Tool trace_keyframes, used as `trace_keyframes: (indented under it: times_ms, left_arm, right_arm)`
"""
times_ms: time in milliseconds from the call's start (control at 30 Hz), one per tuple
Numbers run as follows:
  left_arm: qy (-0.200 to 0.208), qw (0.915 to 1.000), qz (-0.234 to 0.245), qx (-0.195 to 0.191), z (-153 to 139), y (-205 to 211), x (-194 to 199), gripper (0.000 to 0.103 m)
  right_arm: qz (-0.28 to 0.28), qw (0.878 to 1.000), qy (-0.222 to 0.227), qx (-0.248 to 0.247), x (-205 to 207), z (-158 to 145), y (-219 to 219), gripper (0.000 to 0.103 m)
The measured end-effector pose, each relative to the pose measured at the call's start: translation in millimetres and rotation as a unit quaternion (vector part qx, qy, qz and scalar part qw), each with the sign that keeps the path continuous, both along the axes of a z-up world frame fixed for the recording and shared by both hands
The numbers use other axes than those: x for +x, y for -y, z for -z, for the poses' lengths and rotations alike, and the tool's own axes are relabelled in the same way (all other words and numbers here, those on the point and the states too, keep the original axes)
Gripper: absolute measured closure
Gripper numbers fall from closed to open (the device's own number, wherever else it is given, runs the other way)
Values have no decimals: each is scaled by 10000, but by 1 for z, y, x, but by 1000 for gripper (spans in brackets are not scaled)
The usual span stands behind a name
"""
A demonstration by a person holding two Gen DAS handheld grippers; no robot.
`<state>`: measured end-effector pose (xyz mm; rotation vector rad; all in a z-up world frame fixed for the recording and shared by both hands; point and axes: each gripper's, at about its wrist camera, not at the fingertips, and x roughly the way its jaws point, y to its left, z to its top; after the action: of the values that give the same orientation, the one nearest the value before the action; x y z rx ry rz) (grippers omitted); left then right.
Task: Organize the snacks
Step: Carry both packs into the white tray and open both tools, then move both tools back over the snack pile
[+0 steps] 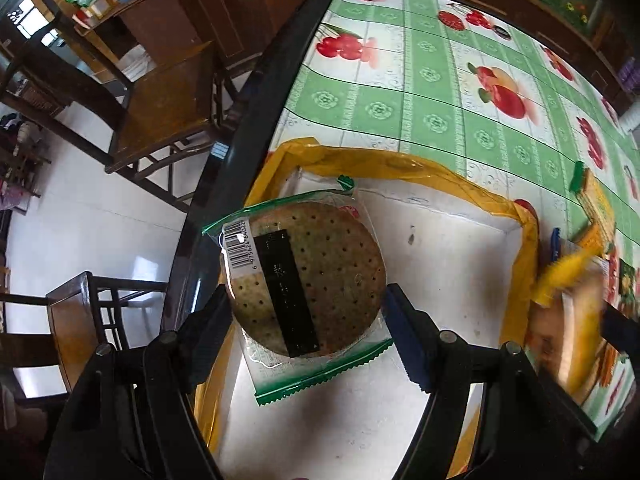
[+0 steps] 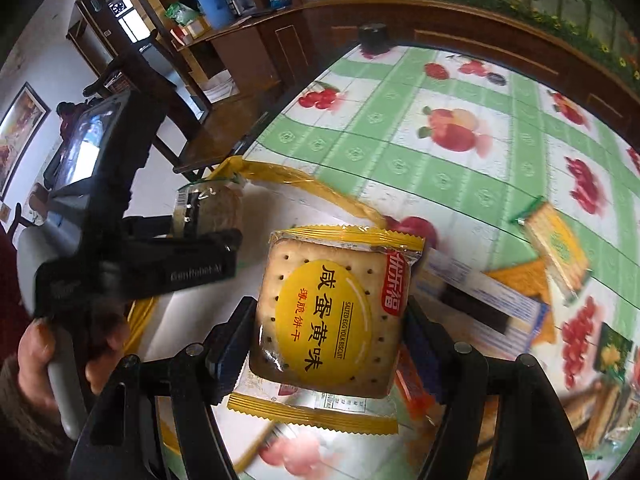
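My left gripper (image 1: 306,312) is shut on a round biscuit in a clear green-edged wrapper (image 1: 308,276) and holds it over a white box with yellow-taped rim (image 1: 400,166) at the table's left edge. My right gripper (image 2: 328,332) is shut on a square salted egg yolk biscuit in a yellow wrapper (image 2: 328,320), held above the box's right side. The left gripper with its round biscuit (image 2: 216,208) shows in the right wrist view. The yellow packet (image 1: 568,276) shows blurred at the right of the left wrist view.
Several more snack packets lie on the fruit-print tablecloth (image 2: 400,148) right of the box, among them a green-edged cracker pack (image 2: 556,244) and a blue-white pack (image 2: 484,300). Wooden chairs (image 1: 160,108) stand beside the table's left edge. A black object (image 2: 374,36) sits at the far edge.
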<state>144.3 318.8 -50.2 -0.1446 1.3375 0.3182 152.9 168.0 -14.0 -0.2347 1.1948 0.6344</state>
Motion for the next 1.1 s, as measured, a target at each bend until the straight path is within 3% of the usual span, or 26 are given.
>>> trace_keyframes:
  times_ms: [200, 433, 767, 967, 1100]
  left_arm:
    - [-41, 9979, -242, -607, -2, -9, 1, 28]
    - [446, 9963, -724, -75, -38, -20, -13, 28]
    - [611, 9932, -984, -121, -47, -33, -28, 28]
    - [729, 9884, -1209, -564, -34, -15, -43, 28]
    - [856, 9896, -863, -771, -31, 37, -54, 28]
  right_arm:
    - [18, 9999, -148, 25, 10, 14, -18, 31]
    - [15, 9999, -147, 12, 20, 23, -34, 31]
    - [37, 9999, -161, -37, 36, 47, -55, 29]
    - [263, 9995, 77, 147, 26, 31, -29, 28]
    - [481, 9979, 206, 389, -3, 15, 18, 27]
